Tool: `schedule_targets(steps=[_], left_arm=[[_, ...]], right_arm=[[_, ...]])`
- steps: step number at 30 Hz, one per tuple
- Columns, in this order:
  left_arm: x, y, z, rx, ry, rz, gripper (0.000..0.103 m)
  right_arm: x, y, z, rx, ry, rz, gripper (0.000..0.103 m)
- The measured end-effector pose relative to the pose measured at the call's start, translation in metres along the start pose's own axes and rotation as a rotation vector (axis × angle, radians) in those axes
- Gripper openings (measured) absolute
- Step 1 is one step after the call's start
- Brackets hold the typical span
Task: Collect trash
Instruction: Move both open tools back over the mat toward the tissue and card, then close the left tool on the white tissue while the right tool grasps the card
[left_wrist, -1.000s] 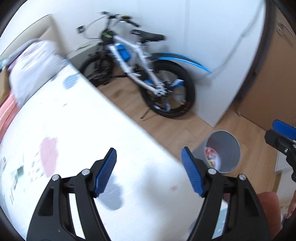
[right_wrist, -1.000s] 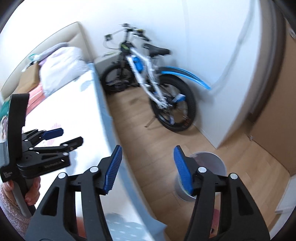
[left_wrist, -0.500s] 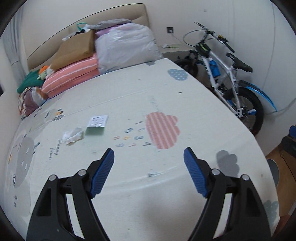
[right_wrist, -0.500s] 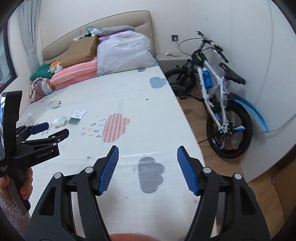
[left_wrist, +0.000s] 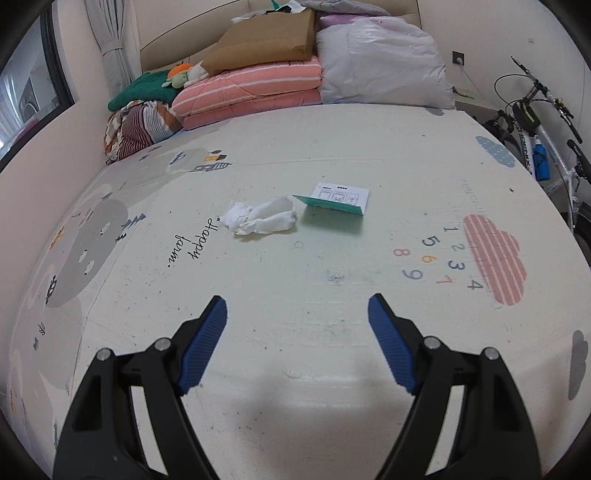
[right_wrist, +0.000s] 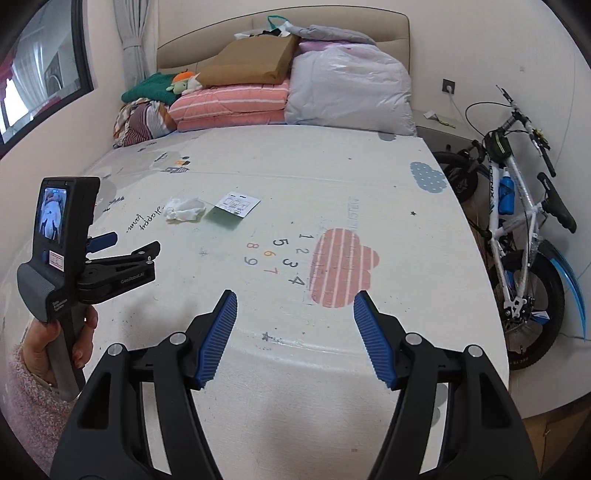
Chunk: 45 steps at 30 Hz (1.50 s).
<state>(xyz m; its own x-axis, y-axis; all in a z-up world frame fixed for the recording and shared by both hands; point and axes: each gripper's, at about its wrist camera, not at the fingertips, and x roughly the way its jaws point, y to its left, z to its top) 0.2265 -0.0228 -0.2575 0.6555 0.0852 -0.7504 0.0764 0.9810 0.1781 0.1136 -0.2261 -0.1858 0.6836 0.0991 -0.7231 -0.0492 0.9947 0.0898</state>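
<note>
Two trash pieces (left_wrist: 264, 218) newly ahead

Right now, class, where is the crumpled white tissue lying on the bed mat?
In the left wrist view the crumpled white tissue lies mid-mat, just left of the green-and-white card, touching or nearly so, and right of the "Happy" lettering, well ahead of both grippers' open jaws.

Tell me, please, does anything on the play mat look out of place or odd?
Yes. A crumpled white tissue lies loose on the mat, beside the "Happy town" lettering. Just right of it, a small printed card with a green underside rests bent, one edge lifted. Both look like litter. Both grippers are open and empty.
</note>
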Motion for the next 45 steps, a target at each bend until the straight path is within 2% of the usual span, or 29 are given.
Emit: schedule_targets(steps=[5,10,17,20,25,30,31,32,33,34,35,37,38,41,45], left_arm=[[0.030,0.003,0.005,0.007,-0.018,0.004,0.079],[0.061,0.018,0.026,-0.017,-0.046,-0.011,0.079],[0.119,0.027,0.065,0.058,-0.043,0.057,0.079],[0.144,0.037,0.068,0.056,-0.037,0.033,0.079],[0.178,0.062,0.061,-0.031,0.007,-0.066,0.079],[0.189,0.081,0.059,-0.110,0.003,-0.112,0.079],[0.192,0.082,0.058,-0.117,0.010,-0.119,0.076],[0.195,0.082,0.058,-0.118,0.015,-0.115,0.074],[0.197,0.081,0.057,-0.115,0.022,-0.110,0.063],[0.199,0.080,0.057,-0.110,0.036,-0.124,0.053],[0.200,0.079,0.057,-0.110,0.036,-0.141,0.050],[0.198,0.077,0.057,-0.102,0.029,-0.160,0.032],[0.197,0.076,0.057,-0.100,0.028,-0.169,0.031],[0.195,0.072,0.057,-0.086,0.022,-0.167,0.025],[0.189,0.070,0.057,-0.078,0.014,-0.198,0.021]], right_arm=[[0.039,0.019,0.016,-0.058,0.027,0.037,0.063],[0.083,0.044,0.033,-0.122,0.039,0.076,0.063],[0.160,0.070,0.066,-0.192,0.077,0.102,0.063],[0.195,0.085,0.075,-0.225,0.089,0.089,0.063],[0.240,0.108,0.086,-0.251,0.094,0.081,0.063],[0.277,0.127,0.090,-0.303,0.117,0.055,0.063],[0.281,0.129,0.090,-0.303,0.117,0.052,0.062],[0.285,0.131,0.091,-0.298,0.120,0.058,0.057],[0.289,0.133,0.091,-0.297,0.126,0.063,0.052],[0.292,0.136,0.092,-0.298,0.132,0.068,0.041],[0.296,0.139,0.093,-0.302,0.137,0.070,0.032],[0.298,0.144,0.093,-0.317,0.139,0.064,0.020],[0.297,0.146,0.093,-0.328,0.126,0.049,0.013],[0.288,0.145,0.094,-0.313,0.097,0.058,0.003],[0.268,0.135,0.095,-0.267,0.054,0.073,0.000]])
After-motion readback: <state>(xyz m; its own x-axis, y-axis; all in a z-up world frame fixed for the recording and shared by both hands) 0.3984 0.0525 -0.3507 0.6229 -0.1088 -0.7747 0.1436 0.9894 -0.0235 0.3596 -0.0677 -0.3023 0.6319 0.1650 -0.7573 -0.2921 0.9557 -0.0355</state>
